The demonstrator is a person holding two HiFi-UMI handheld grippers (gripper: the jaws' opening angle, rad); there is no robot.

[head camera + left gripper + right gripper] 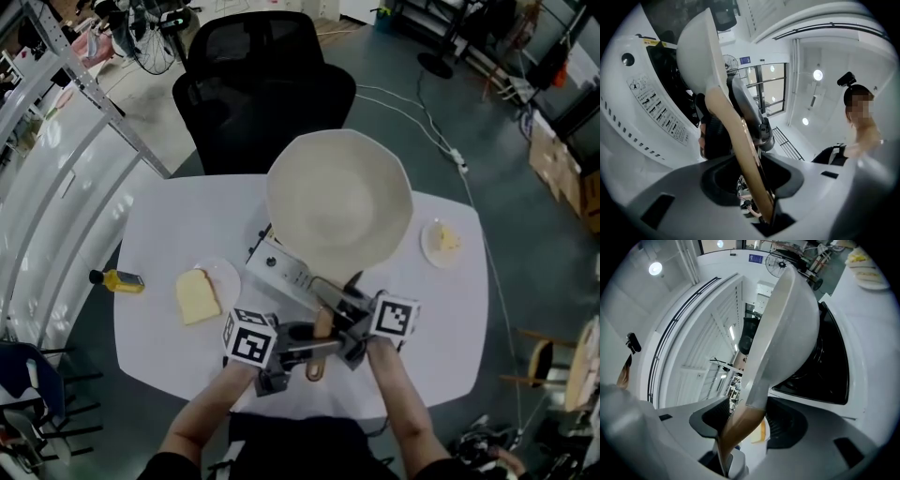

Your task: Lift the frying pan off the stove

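Left gripper (298, 331) jaws pinch tan wooden handle (736, 136) of cream-white frying pan (337, 202); right gripper (345, 330) jaws straddle it wider, contact unclear. We judge pan rigid, bowl-heavy: grip near bowl.

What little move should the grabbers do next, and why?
Probably squeeze the right gripper onto the handle first: the handle sits between its jaws with a gap beside it, and the frying pan rests on the stove.
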